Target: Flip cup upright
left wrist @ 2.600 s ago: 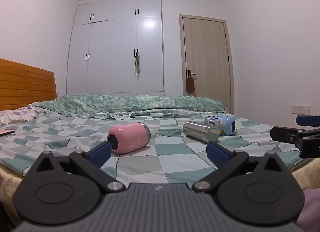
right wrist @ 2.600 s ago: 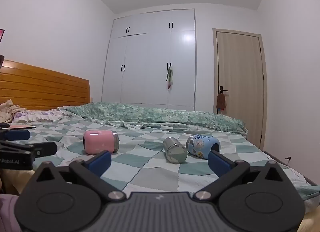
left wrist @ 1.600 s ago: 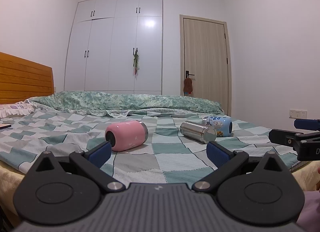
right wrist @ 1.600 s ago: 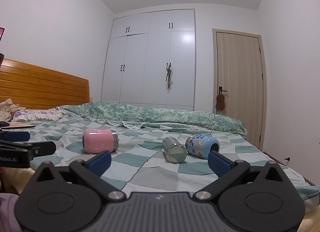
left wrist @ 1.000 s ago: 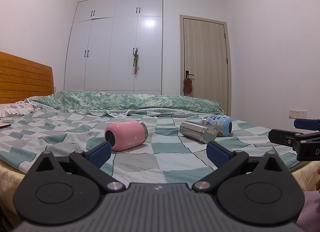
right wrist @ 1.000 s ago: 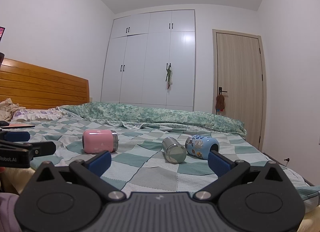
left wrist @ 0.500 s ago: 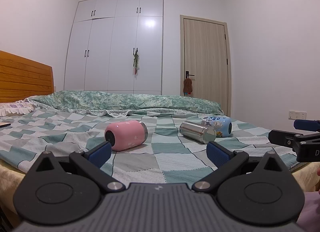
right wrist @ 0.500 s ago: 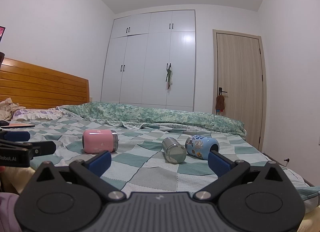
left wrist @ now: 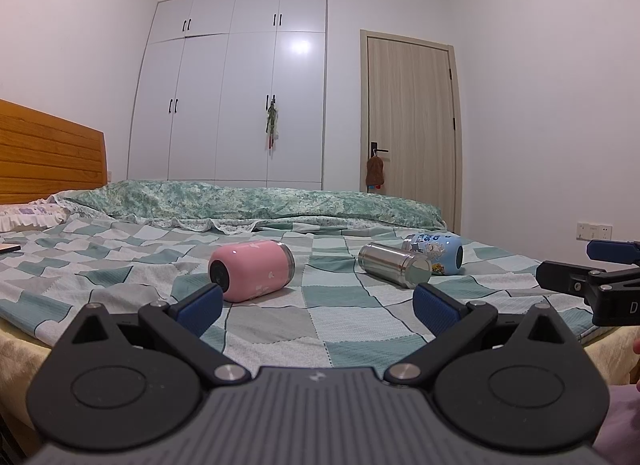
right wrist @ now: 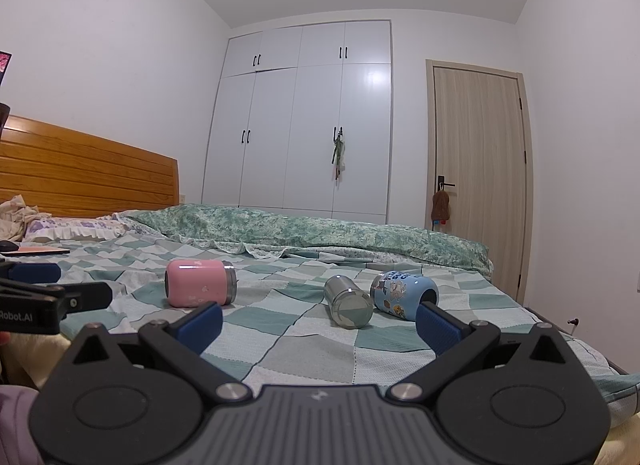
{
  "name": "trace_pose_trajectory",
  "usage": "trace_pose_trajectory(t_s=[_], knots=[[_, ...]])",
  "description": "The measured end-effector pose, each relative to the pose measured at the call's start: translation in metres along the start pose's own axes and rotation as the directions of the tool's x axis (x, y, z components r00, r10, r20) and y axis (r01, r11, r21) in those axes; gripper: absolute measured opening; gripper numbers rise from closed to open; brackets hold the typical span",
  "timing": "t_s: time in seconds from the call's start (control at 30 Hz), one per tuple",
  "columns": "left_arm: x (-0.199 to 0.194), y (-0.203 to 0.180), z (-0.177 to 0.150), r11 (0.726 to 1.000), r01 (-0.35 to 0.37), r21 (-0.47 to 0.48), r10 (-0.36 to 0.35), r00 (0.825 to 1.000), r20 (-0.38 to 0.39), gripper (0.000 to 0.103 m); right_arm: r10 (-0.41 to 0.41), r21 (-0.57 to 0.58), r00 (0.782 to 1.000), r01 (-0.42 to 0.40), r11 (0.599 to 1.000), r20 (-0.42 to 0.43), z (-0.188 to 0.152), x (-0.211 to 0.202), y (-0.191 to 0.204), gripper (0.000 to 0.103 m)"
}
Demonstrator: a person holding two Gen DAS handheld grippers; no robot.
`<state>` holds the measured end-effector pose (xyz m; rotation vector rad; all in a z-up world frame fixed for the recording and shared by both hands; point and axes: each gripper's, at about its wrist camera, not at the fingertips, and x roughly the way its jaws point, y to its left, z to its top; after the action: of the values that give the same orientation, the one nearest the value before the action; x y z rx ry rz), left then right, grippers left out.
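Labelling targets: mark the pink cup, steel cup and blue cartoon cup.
pink cup (left wrist: pixel 256 271), left wrist view, on its side wall.
steel cup (right wrist: pixel 346 300), right wrist view, near its end face.
blue cartoon cup (right wrist: pixel 402 294), right wrist view, printed side.

bed (left wrist: pixel 360 317): checked green and grey cover | pink cup (left wrist: pixel 252 271) on its side, left | steel cup (left wrist: pixel 394 265) on its side, touching blue cartoon cup (left wrist: pixel 436 253), also on its side | rolled green quilt (left wrist: pixel 248 201) along far edge | pillow (right wrist: pixel 68 227) by headboard

Even, cool ceiling light, glare on the wardrobe (left wrist: pixel 276 85), fisheye bending, dark corners.
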<state>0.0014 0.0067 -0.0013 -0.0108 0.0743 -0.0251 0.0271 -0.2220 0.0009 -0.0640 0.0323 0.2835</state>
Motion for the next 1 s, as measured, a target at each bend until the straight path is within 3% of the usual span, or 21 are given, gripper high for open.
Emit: trace_pose_trajectory(t_s=[0.73, 1.0], knots=[[0.002, 0.000, 0.001, 1.000, 0.001, 0.003, -0.001, 1.000, -0.011, 0.103, -0.002, -0.009, 1.000, 0.002, 1.000, -0.012, 0.000, 0.003, -0.001, 0.103], [0.018, 0.011, 0.024, 0.999, 0.040, 0.027, -0.039, 0.998, -0.059, 0.103, 0.061, -0.006, 0.997, -0.061, 0.998, -0.043, 0.017, 0.024, 0.002, 0.103]])
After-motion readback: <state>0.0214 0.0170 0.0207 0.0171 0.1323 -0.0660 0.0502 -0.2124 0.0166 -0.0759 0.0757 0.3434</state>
